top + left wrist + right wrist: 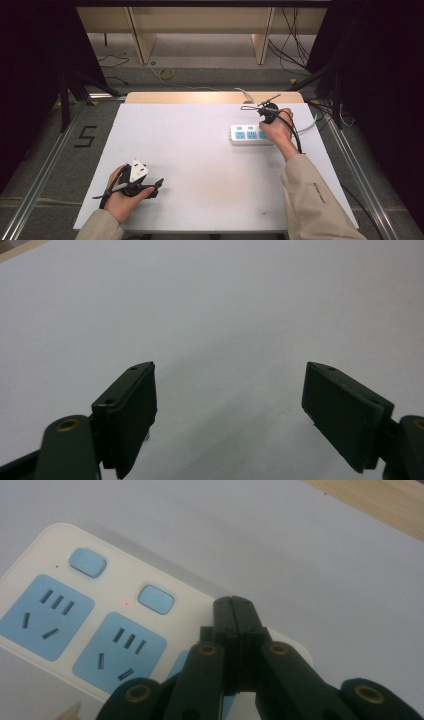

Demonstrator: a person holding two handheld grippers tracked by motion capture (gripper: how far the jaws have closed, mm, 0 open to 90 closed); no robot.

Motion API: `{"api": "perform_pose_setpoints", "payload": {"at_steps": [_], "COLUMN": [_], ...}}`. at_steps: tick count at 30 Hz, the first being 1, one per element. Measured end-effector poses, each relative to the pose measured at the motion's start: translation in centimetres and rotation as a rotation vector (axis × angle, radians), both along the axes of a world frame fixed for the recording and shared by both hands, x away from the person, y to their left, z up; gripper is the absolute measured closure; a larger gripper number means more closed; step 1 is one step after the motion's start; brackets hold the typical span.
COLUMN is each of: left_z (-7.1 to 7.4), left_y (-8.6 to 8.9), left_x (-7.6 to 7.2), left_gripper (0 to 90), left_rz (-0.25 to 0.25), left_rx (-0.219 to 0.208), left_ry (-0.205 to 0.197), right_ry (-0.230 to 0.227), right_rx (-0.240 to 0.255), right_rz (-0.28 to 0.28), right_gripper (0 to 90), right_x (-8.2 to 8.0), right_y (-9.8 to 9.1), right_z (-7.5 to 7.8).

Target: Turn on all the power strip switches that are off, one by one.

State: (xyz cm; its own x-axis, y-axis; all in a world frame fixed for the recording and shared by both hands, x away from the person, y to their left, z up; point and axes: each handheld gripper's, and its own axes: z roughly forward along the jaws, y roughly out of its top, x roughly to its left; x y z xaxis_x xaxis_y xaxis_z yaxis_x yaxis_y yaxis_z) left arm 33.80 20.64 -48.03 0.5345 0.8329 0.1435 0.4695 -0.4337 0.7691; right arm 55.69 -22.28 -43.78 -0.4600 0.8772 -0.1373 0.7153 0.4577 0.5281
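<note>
White table (pixel 210 170), right hand (pixel 276 131) over power strip (pixel 245 135), jaws together.

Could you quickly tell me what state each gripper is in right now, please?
Left gripper: open, holding nothing.
Right gripper: shut, empty, over the power strip.

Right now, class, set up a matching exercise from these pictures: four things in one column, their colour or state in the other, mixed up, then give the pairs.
Things
1. left gripper
2. right gripper
3. power strip sockets
4. small light beside the second switch

Colour or state
A. blue
B. jaws shut together
C. red
D. jaws wide apart

Pairs: 1-D, 2-B, 3-A, 4-C
</note>
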Motion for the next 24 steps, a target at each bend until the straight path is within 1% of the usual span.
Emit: {"api": "perform_pose_setpoints", "payload": {"at_steps": [8, 24], "left_z": [0.0, 0.02], "left_y": [0.03, 0.04], "left_x": [0.01, 0.0], "left_gripper": [21.9, 21.9], "left_rz": [-0.001, -0.001], "left_rx": [0.001, 0.001], "left_ry": [0.002, 0.001], "right_ry": [0.006, 0.017], "right_rx": [0.01, 0.003], "right_rz": [-0.011, -0.015], "right_gripper": [90.0, 90.0], "right_x": [0.14, 0.27], "right_y": [-0.22, -0.13], "right_z": [-0.01, -0.06]}}
